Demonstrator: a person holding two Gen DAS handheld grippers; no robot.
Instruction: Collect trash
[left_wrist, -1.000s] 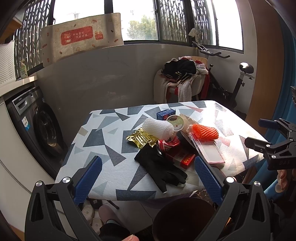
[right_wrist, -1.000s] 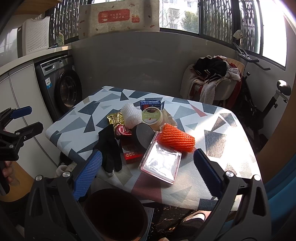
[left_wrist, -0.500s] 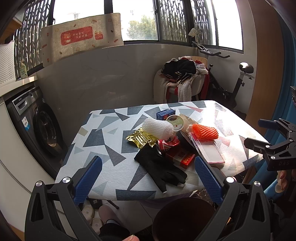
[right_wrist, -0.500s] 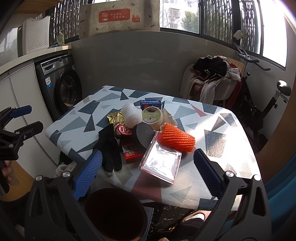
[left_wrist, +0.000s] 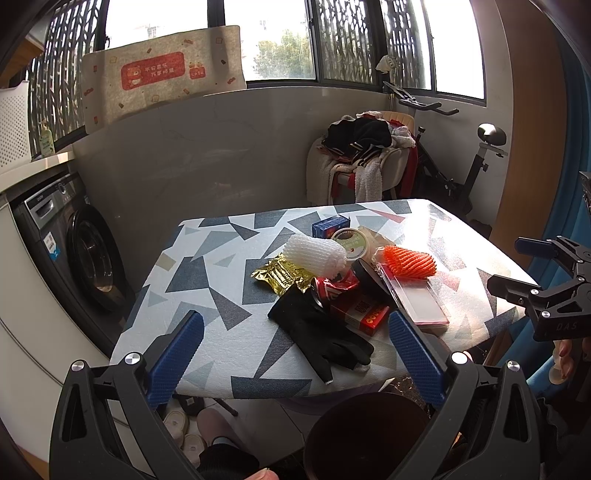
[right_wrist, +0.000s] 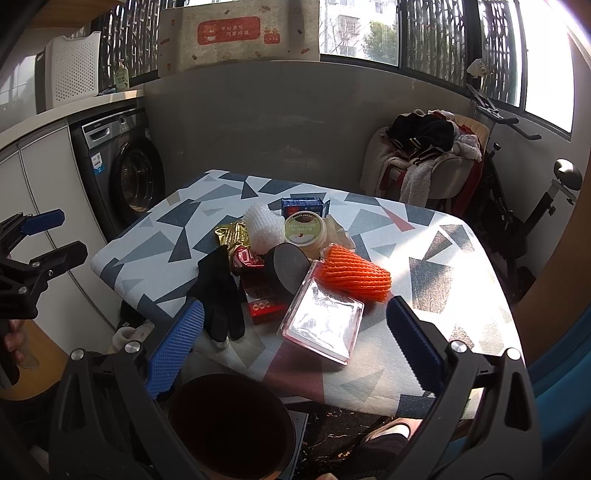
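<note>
Your left claw (left_wrist: 295, 354) is spread wide with nothing between its blue pads (left_wrist: 176, 357), hovering off the near edge of the worktop (left_wrist: 207, 295). Your right claw (right_wrist: 295, 347) is just as wide and also empty, held short of the near edge; neither touches anything.

The trash sits clustered in the middle of the worktop. A black glove (left_wrist: 321, 328) lies nearest you, its fingers reaching the near edge. Just behind it are a crushed red can (left_wrist: 332, 287) and a red carton (left_wrist: 364, 310), touching each other. A gold foil wrapper (left_wrist: 279, 275) lies to the left of the can, with a white foam net (left_wrist: 316, 254) resting partly on it. An orange foam net (right_wrist: 352, 275) lies on the right, next to a clear plastic tray (right_wrist: 323, 325) tilted against a dark round lid (right_wrist: 290, 267). Further back stand a yoghurt tub (right_wrist: 304, 230) and a small blue box (right_wrist: 301, 205).

A dark brown bin (right_wrist: 232, 424) stands on the floor below the near edge. A washing machine (right_wrist: 125, 177) is to the left, a chair heaped with clothes (left_wrist: 362, 155) and an exercise bike (left_wrist: 476, 173) behind.

Compared with a second ago, nothing on the worktop has moved and both claws sit at the same width and place.
</note>
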